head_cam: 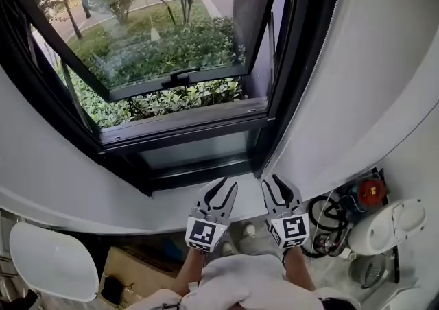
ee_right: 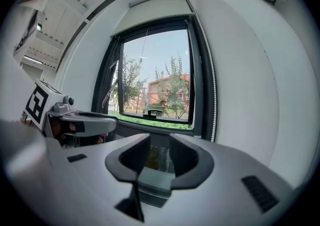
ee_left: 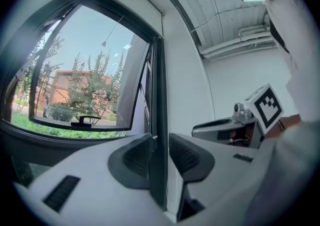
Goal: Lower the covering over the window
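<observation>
Two grippers hover side by side just below the dark-framed window (head_cam: 264,106), near its sill (head_cam: 171,195) and touching nothing. The left gripper (head_cam: 228,185) has its fingers (ee_left: 135,157) parted and empty; only the window's right jamb and the white wall show through the gap. The right gripper (head_cam: 271,182) is spread wider, its fingers (ee_right: 187,157) also holding nothing, with the sill and greenery seen between them. The roller blind (ee_right: 157,7) sits drawn up at the head of the window, leaving the glass uncovered. Its bead chain (ee_right: 214,95) hangs down the wall just beside the frame's right side, well apart from both grippers. The sash (head_cam: 164,27) stands tilted open outward, its handle (head_cam: 180,77) on the lower rail, with shrubs (head_cam: 171,99) below. A white chair (head_cam: 51,260) stands at the lower left.
</observation>
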The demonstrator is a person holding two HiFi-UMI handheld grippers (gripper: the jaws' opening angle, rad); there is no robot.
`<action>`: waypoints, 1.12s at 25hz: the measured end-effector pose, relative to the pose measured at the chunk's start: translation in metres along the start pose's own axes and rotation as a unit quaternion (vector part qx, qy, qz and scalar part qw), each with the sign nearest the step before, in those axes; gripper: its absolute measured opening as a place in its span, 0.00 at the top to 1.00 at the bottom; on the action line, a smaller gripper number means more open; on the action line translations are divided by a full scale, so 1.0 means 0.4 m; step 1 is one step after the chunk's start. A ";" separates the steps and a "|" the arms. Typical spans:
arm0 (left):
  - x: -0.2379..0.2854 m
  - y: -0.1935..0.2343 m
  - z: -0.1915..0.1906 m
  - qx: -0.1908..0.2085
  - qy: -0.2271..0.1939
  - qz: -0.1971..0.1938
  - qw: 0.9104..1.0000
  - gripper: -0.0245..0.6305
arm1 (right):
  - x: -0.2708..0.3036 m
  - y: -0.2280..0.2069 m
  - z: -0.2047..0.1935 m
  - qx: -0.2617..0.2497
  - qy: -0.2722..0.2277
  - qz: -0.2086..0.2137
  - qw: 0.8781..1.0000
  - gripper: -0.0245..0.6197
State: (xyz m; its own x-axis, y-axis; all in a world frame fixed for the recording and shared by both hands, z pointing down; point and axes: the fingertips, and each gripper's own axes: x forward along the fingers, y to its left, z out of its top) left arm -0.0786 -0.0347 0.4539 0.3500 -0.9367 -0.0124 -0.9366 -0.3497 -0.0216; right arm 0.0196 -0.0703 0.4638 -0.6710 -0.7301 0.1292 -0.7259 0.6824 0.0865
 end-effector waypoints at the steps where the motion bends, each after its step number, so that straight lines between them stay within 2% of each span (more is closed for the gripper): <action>1: 0.017 -0.001 -0.002 0.001 0.000 -0.004 1.000 0.81 | 0.003 -0.014 -0.003 0.002 0.000 -0.004 1.000 0.78; 13: 0.233 -0.034 0.001 0.013 0.005 -0.045 0.999 0.81 | 0.074 -0.171 -0.002 0.024 -0.007 -0.027 0.999 0.78; 23: 0.364 -0.040 -0.001 0.012 0.004 -0.061 0.998 0.81 | 0.123 -0.207 0.005 0.039 -0.012 -0.027 0.999 0.80; 28: 0.416 -0.045 -0.001 0.019 0.010 -0.064 0.998 0.81 | 0.137 -0.245 0.010 0.055 -0.018 -0.041 0.997 0.83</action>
State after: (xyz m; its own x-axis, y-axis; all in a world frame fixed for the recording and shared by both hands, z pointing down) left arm -0.0036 -0.1842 0.4526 0.4653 -0.8851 0.0128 -0.8832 -0.4652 -0.0601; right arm 0.0535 -0.1773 0.4583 -0.6117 -0.7859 0.0899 -0.7898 0.6132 -0.0131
